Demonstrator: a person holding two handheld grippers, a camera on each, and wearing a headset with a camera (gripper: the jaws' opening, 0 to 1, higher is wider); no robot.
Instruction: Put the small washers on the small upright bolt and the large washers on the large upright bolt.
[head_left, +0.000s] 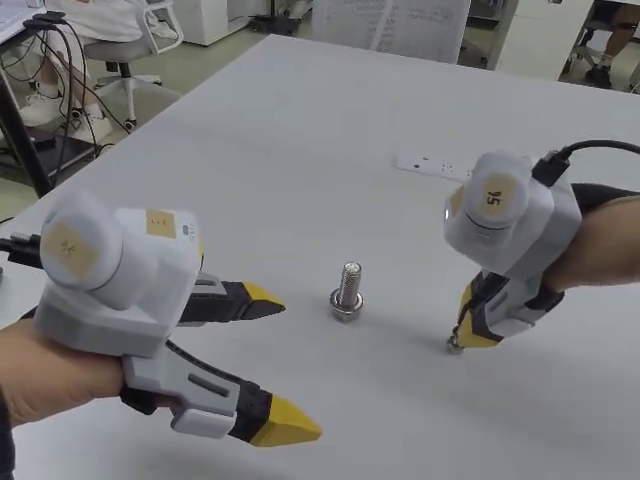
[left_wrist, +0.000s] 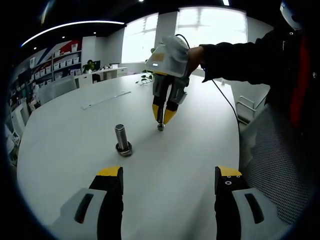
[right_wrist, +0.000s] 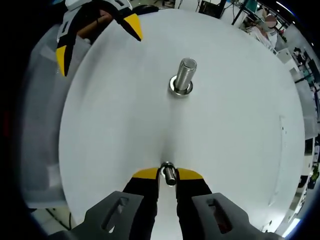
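Right gripper (right_wrist: 168, 172) clamped on small bolt (right_wrist: 170, 176), its end at the worktop (head_left: 300, 150), near large bolt (head_left: 347, 290). My left gripper (head_left: 287, 365) apart, empty. Risk: tip-only grip, so small bolt may topple on release.

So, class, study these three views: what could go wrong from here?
1. The right hand-held gripper pinches the small bolt with just its tips, down at the table; the bolt could slip or topple on release.
2. The large bolt stands upright and unheld between the two grippers; a bump from the open left hand-held gripper might tip it.
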